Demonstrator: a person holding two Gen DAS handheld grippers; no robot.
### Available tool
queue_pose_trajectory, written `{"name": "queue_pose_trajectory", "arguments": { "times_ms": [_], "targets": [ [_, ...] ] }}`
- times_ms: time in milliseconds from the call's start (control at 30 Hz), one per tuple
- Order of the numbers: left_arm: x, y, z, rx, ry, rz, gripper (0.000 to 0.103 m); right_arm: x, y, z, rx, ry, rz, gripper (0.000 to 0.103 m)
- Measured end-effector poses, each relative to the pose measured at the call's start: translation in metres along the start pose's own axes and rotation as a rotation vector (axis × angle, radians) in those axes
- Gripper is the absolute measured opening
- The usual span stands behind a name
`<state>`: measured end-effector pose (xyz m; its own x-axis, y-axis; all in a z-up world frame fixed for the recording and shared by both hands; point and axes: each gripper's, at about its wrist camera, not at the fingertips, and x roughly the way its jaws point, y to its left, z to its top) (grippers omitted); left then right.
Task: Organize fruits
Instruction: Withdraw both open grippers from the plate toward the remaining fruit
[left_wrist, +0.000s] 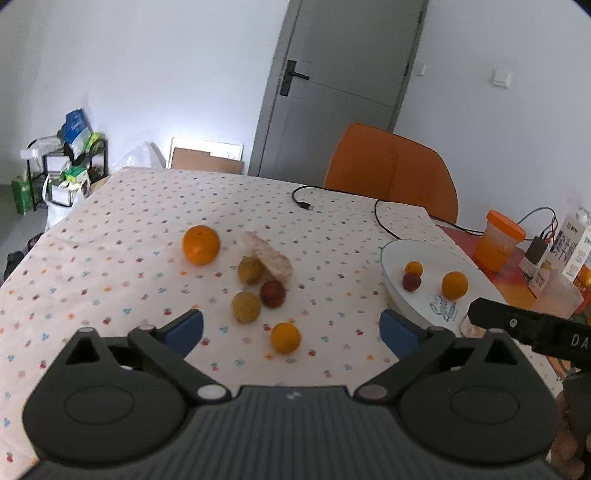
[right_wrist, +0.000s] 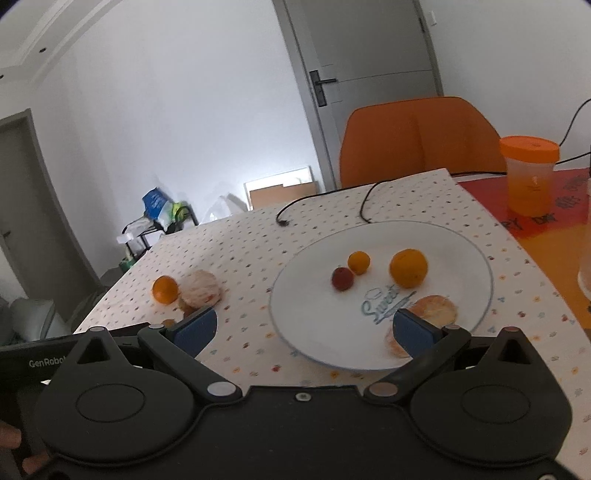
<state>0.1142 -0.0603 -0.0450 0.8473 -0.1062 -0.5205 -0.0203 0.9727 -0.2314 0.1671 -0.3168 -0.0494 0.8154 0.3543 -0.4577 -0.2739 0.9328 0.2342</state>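
Two grippers, left (left_wrist: 290, 326) and right (right_wrist: 303, 328), we hold with fingers apart, empty, above loose fruit (left_wrist: 285, 338) and a white plate (right_wrist: 314, 347)

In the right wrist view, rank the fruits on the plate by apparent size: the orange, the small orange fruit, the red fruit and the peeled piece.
Largest to smallest as they look:
1. peeled piece, though it lies nearest the camera and the gripper hides part of it
2. orange
3. small orange fruit and red fruit, too alike to rank
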Motion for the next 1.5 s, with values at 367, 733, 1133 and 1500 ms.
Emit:
{"name": "queue_pose_trajectory", "arguments": {
  "times_ms": [367,733,1133,1500],
  "targets": [
    [-0.015,0.033,-0.007,-0.046,0.007,0.040,0.103,0.005,0.029,-0.009,-0.050,0.032,0.034,0.103],
    [-0.026,0.054,-0.011,-0.058,0.010,0.032,0.103,0.014,0.055,-0.016,-0.098,0.062,0.061,0.103],
    [-0.020,0.072,-0.012,-0.089,0.009,0.041,0.093,0.029,0.069,-0.024,-0.118,0.109,0.121,0.080],
    [-0.006,0.075,-0.011,-0.114,0.026,0.021,0.060,0.054,0.078,-0.023,-0.135,0.160,0.173,0.065]
  ]
}}
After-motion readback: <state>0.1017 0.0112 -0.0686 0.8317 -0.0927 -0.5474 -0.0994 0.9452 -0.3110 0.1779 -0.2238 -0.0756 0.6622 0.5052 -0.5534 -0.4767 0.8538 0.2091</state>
